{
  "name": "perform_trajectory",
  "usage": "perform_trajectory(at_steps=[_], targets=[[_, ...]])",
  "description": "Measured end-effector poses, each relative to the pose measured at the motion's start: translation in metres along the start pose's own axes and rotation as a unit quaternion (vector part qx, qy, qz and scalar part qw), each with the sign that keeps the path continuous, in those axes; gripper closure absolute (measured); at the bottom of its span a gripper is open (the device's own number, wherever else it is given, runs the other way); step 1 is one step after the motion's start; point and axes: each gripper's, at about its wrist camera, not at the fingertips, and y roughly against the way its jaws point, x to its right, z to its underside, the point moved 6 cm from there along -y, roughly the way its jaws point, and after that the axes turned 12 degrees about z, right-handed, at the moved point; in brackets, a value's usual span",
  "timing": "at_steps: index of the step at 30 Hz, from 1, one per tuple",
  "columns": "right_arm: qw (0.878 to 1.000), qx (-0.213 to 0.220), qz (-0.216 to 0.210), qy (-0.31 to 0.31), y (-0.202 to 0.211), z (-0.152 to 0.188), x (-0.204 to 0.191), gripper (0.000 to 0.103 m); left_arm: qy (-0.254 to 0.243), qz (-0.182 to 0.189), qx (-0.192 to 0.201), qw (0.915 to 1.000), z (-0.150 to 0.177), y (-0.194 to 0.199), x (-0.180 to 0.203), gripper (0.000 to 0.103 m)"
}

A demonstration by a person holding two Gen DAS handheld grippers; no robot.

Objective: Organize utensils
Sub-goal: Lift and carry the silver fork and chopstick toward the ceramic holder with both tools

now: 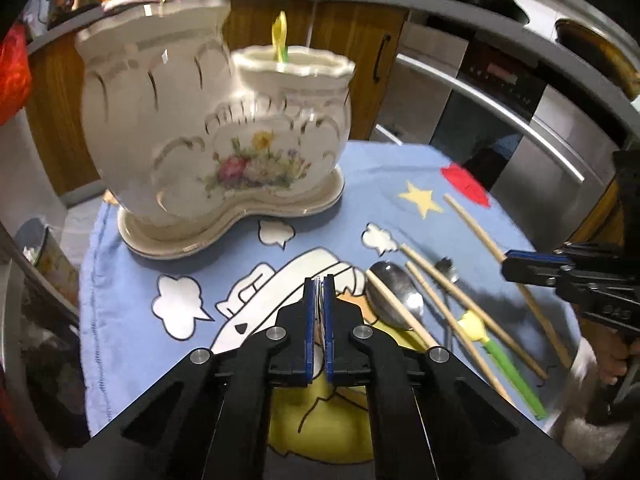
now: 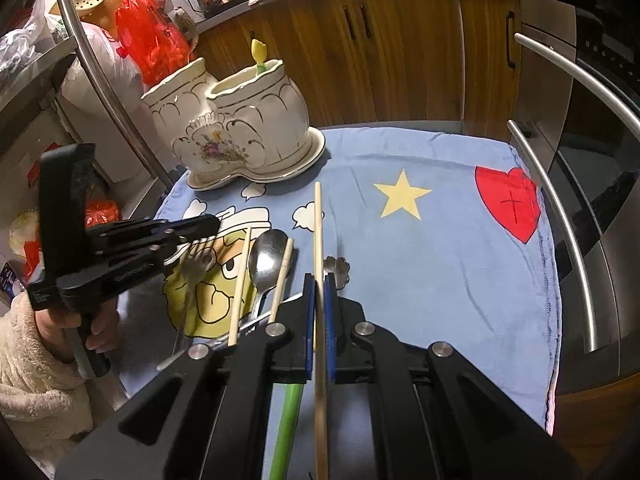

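Right claw (image 2: 319, 280) closed on pale wooden chopstick (image 2: 318, 216), centre frame; left claw (image 1: 319, 284) closed, empty. Step: pick-up. Next: carry it to white floral ceramic holder (image 2: 236, 128), upper left on the bench.

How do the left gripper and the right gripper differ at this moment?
The right gripper is shut on a wooden chopstick; the left gripper is shut with no utensil between its pads. The right gripper sits over the utensil pile; the left gripper faces the ceramic holder. Both have blue pads and point downward.
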Motion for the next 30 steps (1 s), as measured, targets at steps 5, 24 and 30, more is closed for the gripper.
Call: perform_trajectory(at_steps=[5, 24, 30], targets=[[1.000, 0.007, -0.001, -0.001, 0.004, -0.003, -0.002, 0.098, -0.020, -0.003, 0.021, 0.9996, -0.007, 0.022, 0.010, 0.099], [0.994, 0.104, -0.029, -0.004, 0.037, -0.056, -0.030, 0.098, -0.079, -0.073, 0.169, 0.9798, -0.059, 0.146, 0.027, 0.099], [0.988, 0.149, -0.043, -0.016, 0.046, -0.089, -0.040, 0.098, -0.102, -0.104, 0.223, 0.9640, -0.090, 0.187, 0.031, 0.099]])
